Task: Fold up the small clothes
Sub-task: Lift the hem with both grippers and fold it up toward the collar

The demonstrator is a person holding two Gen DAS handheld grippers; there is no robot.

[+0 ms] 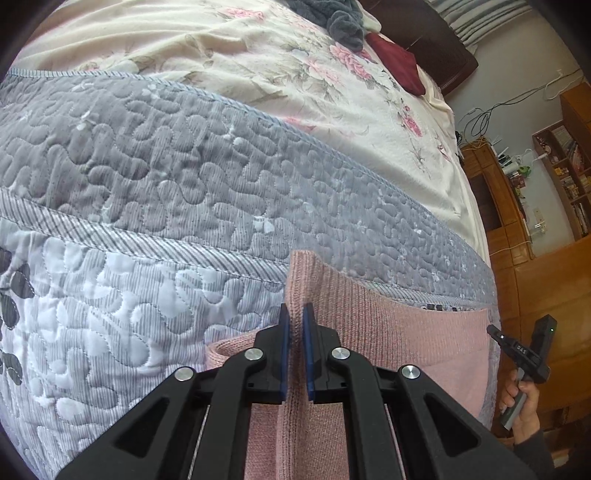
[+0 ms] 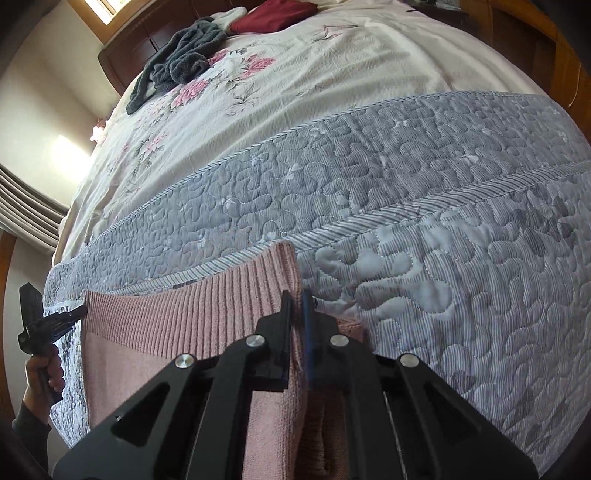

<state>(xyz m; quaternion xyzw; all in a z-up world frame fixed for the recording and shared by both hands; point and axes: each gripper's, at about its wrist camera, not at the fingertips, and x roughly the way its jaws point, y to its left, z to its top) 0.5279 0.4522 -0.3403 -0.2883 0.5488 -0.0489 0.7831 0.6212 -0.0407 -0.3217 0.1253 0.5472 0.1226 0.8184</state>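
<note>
Pink knit garment (image 1: 388, 332) held stretched over grey quilt (image 1: 184, 177), ribbed hem pinched at both corners: left gripper (image 1: 296, 325), right gripper (image 2: 298, 310). Thin bite, so slip likely if pulled unevenly; fold then skewed, probably.

Bed (image 1: 258, 66) with floral sheet, grey quilt (image 1: 184, 177) across it. Dark headboard (image 1: 436, 44). Wooden shelves (image 1: 569, 177) by grey wall. Bright window (image 2: 107, 7).
</note>
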